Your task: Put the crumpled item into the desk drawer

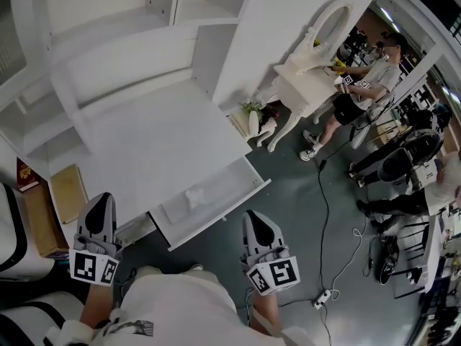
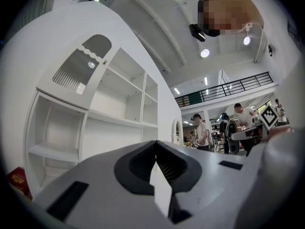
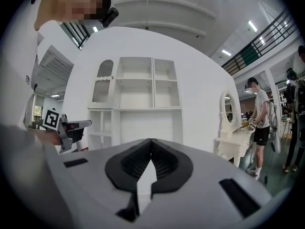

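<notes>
Left gripper (image 1: 102, 199), right gripper (image 1: 256, 217) closed, empty; crumpled item (image 1: 196, 195) in open drawer (image 1: 225, 212)

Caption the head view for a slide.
Crumpled item in the open desk drawer; left gripper and right gripper shut and empty nearby.

White desk (image 1: 166, 135), white drawer (image 1: 223, 215) and white crumpled item (image 1: 196, 195) against a dark grey-green floor (image 1: 295, 222); grey left gripper (image 1: 103, 197) and grey right gripper (image 1: 257, 215), each with black-and-white square markers; red book (image 1: 25, 175); black cable (image 1: 325, 193)
</notes>
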`<action>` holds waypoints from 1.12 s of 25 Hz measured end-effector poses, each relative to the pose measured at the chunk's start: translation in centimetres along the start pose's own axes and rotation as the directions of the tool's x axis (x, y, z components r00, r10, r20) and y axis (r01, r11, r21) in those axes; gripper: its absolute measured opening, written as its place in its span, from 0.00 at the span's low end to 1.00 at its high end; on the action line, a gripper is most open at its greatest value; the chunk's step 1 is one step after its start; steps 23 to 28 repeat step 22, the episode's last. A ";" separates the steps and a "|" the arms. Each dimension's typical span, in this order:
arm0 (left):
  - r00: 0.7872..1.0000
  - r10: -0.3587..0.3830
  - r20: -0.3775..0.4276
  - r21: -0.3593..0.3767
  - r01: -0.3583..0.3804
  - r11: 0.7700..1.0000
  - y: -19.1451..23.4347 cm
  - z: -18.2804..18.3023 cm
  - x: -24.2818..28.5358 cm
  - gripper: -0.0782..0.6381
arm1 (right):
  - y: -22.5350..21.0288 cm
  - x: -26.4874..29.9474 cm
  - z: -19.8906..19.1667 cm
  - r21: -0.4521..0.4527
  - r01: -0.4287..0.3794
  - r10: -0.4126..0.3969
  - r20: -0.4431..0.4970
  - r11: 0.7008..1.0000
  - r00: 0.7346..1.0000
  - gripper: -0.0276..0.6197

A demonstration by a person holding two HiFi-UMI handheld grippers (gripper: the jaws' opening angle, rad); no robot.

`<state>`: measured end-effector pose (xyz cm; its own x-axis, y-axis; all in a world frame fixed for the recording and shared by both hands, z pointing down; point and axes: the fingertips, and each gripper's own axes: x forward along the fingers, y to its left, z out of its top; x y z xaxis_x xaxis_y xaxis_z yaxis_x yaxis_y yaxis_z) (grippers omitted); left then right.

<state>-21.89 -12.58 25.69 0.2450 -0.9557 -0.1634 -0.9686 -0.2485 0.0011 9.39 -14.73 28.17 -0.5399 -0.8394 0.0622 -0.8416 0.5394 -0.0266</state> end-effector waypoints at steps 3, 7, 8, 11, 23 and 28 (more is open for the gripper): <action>1.000 0.003 0.003 0.000 -0.003 1.000 0.1 0.1 0.1 0.13 | 0.2 0.4 0.3 -0.002 -0.010 0.010 0.011 1.000 1.000 0.06; 1.000 0.003 0.008 0.002 -0.003 1.000 0.2 0.1 0.3 0.13 | 0.4 0.8 0.2 0.000 -0.018 0.018 0.016 1.000 1.000 0.06; 1.000 0.003 0.009 0.002 -0.003 1.000 0.3 0.2 0.3 0.13 | 0.5 0.9 0.2 -0.001 -0.018 0.018 0.017 1.000 1.000 0.06; 1.000 0.001 0.009 0.001 -0.001 1.000 0.6 0.5 0.6 0.13 | 0.6 1.2 0.6 0.000 -0.016 0.016 0.018 1.000 1.000 0.06; 1.000 -0.006 0.010 -0.008 0.006 1.000 0.3 0.7 1.5 0.13 | 0.1 1.5 0.9 -0.004 -0.012 0.012 0.016 1.000 1.000 0.06; 1.000 -0.006 0.010 -0.008 0.006 1.000 0.3 0.7 1.5 0.13 | 0.1 1.5 0.9 -0.004 -0.012 0.012 0.016 1.000 1.000 0.06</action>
